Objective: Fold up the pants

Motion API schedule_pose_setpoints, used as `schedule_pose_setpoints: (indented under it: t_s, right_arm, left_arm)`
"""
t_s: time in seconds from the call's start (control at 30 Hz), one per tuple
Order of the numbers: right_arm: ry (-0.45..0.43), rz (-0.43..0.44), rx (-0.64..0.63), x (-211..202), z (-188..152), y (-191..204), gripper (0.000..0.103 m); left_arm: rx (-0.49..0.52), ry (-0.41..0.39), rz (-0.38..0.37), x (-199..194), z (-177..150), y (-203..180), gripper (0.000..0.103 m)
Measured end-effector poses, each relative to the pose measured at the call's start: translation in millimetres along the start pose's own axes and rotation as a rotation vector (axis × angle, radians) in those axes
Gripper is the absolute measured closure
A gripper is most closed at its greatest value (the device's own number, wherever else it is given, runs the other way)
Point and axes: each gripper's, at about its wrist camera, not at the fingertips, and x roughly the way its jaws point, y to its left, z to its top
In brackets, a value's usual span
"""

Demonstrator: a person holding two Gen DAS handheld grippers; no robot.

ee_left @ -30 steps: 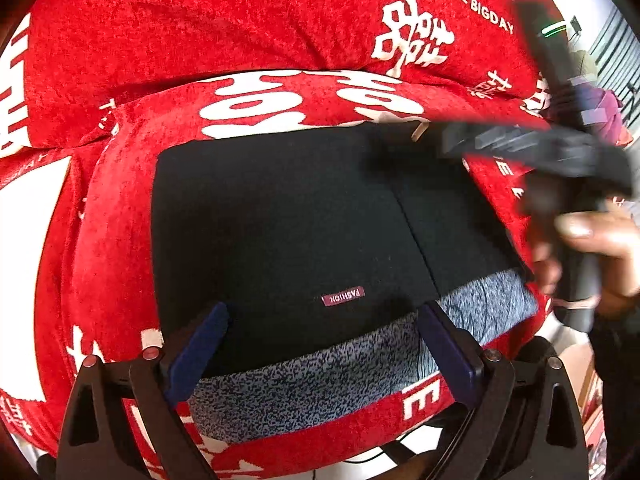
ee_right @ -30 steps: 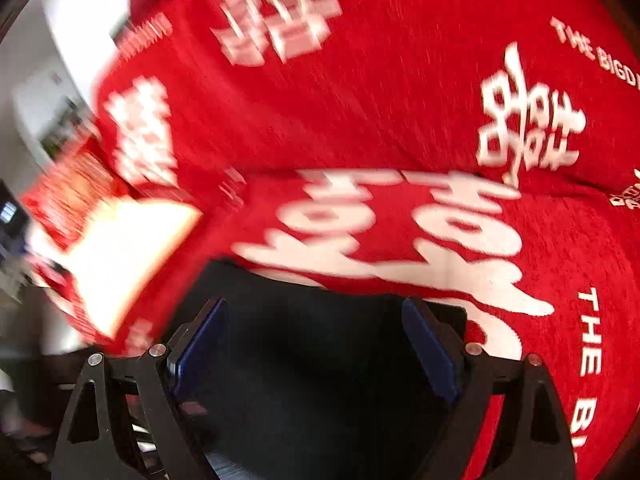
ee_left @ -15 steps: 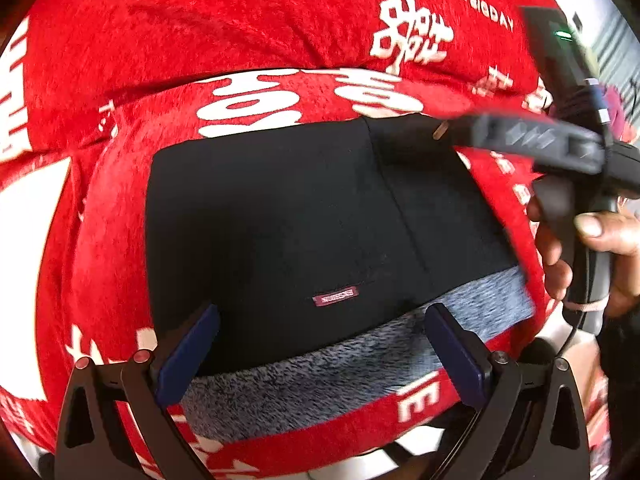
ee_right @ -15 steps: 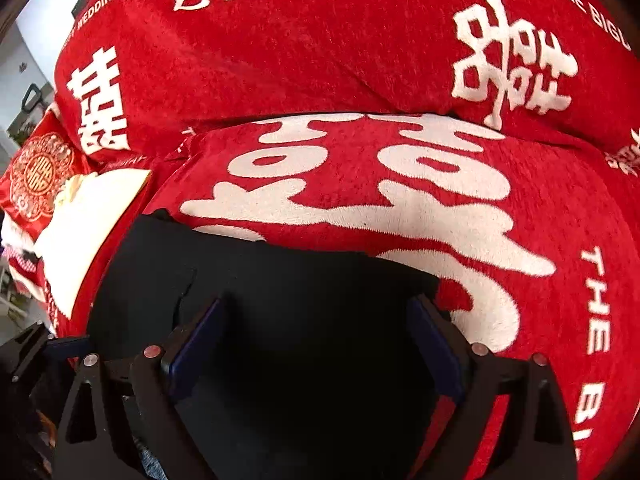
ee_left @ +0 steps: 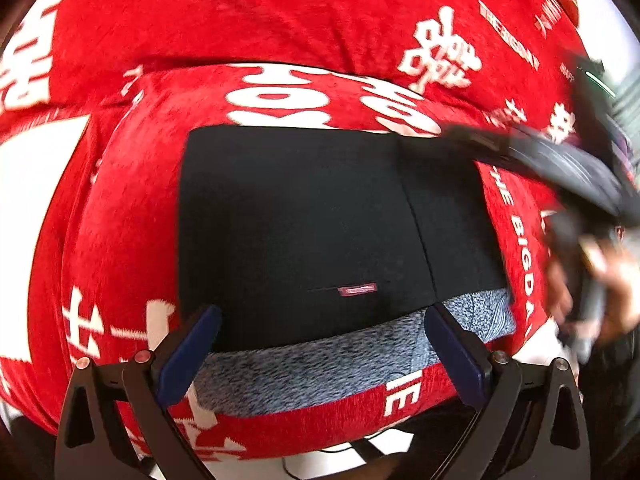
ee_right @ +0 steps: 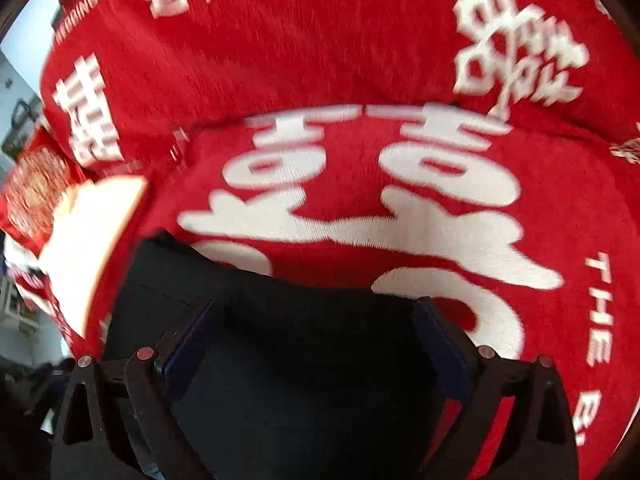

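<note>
While the black pants (ee_left: 304, 224) lie folded flat on the red cover (ee_left: 280, 20), grey waistband near, the empty left gripper (ee_left: 316, 340) is held wide and the right gripper (ee_right: 316, 344) is opening, so both should be lifted clear without snagging.

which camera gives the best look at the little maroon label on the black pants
The left wrist view: the label lies uncovered on the folded pants, just above their grey waistband, though blurred. The right wrist view shows only plain black cloth, no label.
</note>
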Motion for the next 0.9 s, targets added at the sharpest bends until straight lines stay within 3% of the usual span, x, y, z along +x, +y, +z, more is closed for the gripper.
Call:
schedule_pose_setpoints:
  t_s: [0.1,0.17,0.27,0.33,0.43,0.53,0.7,0.8,0.9]
  right_arm:
    - [-0.113,-0.023,-0.083,-52,-32,17,0.005]
    - [-0.158,-0.175,-0.180,-74,-73,35,0.005]
    - [-0.128,-0.301,-0.244,-72,-119,41,0.005]
    - [-0.061,-0.370,-0.218,-52,-136,32,0.005]
    - [-0.052,-0.281,-0.059,-49,-141,9,0.005]
    - [-0.082,-0.261,-0.028,-66,-136,8,0.005]
    - [-0.159,-0.109,0.078,-92,-127,-10,0.004]
    - [-0.133,-0.082,0.135,-81,-120,-27,0.004]
    - [-0.077,-0.030,0.169,-58,-115,-38,0.004]
  left_arm:
    - [-0.036,-0.019,0.012,-7,-4,15,0.001]
    - [-0.059,-0.040,0.035,-12,-8,29,0.001]
    - [-0.121,-0.034,0.055,-7,-9,51,0.001]
    - [-0.146,0.009,0.056,1,-10,58,0.001]
    - [-0.151,-0.003,0.057,-5,-15,66,0.001]
    - [-0.111,-0.053,0.035,-21,-14,76,0.001]
    - [-0.205,0.001,-0.079,-21,-3,108,0.001]
    - [-0.221,0.036,-0.172,-8,6,105,0.001]
    - [-0.174,0.074,-0.152,13,14,89,0.001]
